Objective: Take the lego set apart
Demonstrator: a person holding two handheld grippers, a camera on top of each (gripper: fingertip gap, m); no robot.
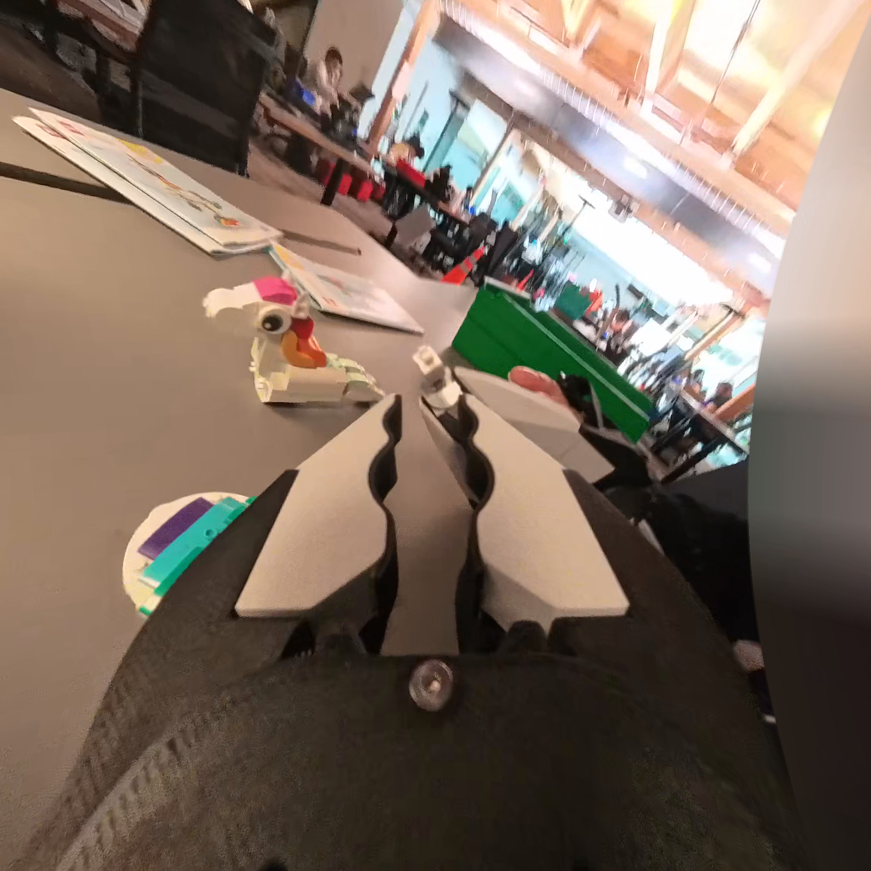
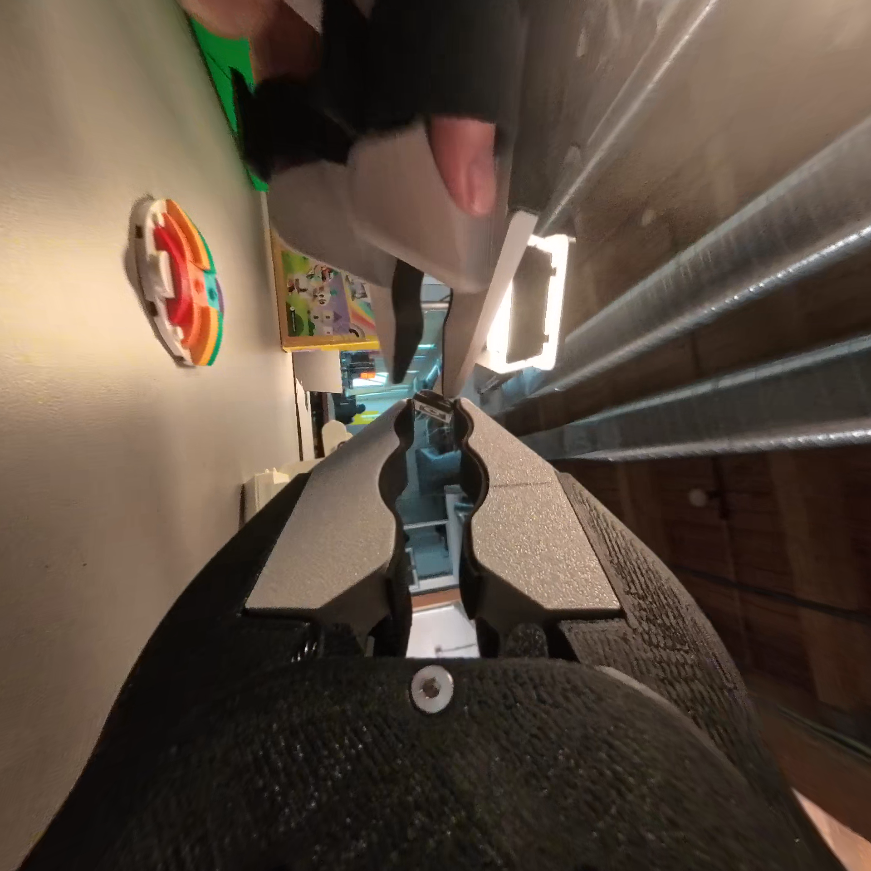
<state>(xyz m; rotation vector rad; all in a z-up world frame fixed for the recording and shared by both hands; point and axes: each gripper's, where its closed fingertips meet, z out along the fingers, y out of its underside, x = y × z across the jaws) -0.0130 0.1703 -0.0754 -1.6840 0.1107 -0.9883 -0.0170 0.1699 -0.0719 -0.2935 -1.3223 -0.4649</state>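
A small white lego piece is pinched in my right gripper, which is shut on it; in the right wrist view the piece sits at the fingertips. My left gripper is open, and its tips reach up to the piece from the opposite side. In the right wrist view one left finger touches the piece. A white lego figure with a big eye and pink crest stands on the grey table left of both grippers. A round lego disc with coloured tiles lies near me and also shows in the right wrist view.
Two instruction booklets lie behind the figure. A green box stands at the table's far right. A lego box shows beyond the disc. Other tables, chairs and people fill the room behind. The tips of both grippers are at nearly the same place. My left gripper's tips are some 10 centimetres from the round lego disc.
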